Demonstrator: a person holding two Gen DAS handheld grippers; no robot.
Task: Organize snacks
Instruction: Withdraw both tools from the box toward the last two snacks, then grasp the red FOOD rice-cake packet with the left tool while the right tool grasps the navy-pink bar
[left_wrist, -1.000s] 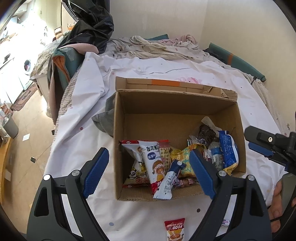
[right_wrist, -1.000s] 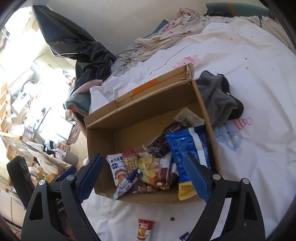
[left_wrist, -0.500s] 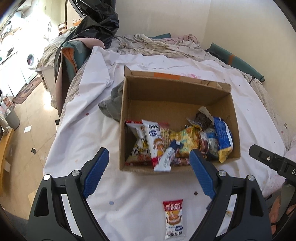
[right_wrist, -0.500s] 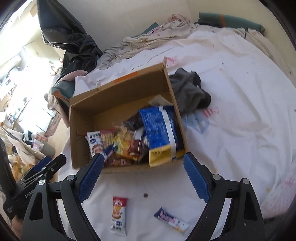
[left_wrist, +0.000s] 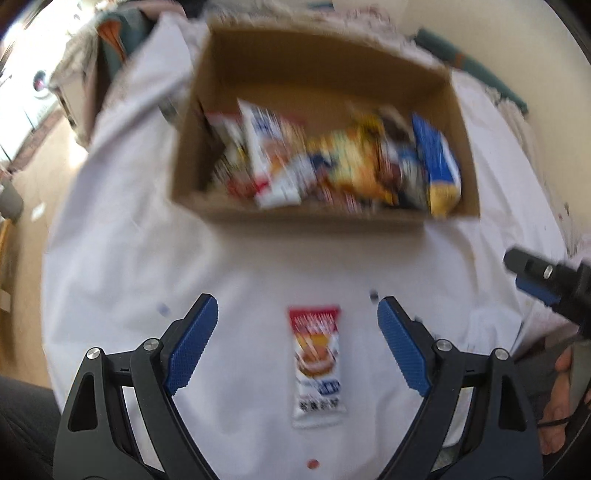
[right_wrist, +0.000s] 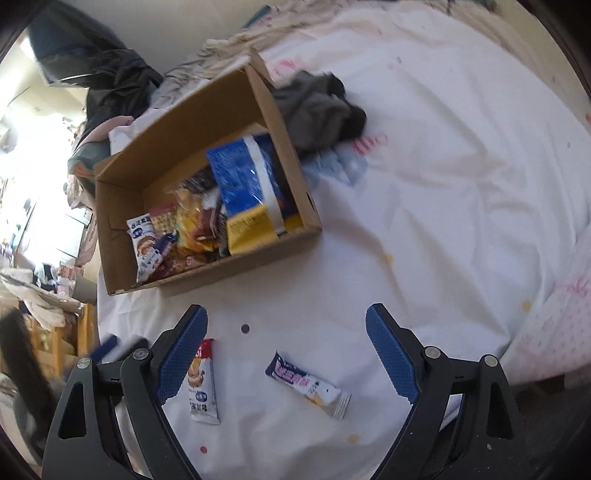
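Observation:
A cardboard box holding several snack packets sits on a white bedsheet. In front of it lies a red-and-white snack packet, framed between the wide-apart fingers of my left gripper, which is open above it and holds nothing. A purple-and-white snack bar lies on the sheet between the spread fingers of my right gripper, also open and holding nothing. The right gripper's tip shows at the right edge of the left wrist view. The left wrist view is blurred.
A grey garment lies against the box's right side. Rumpled bedding and a black bag lie beyond the box. The bed's edge drops to the floor on the left. A hand holds the right gripper.
Both grippers have tilted downward and pulled back from the box toward the near sheet. The red-and-white packet and the purple bar now lie between their fingers. The jaws stayed wide.

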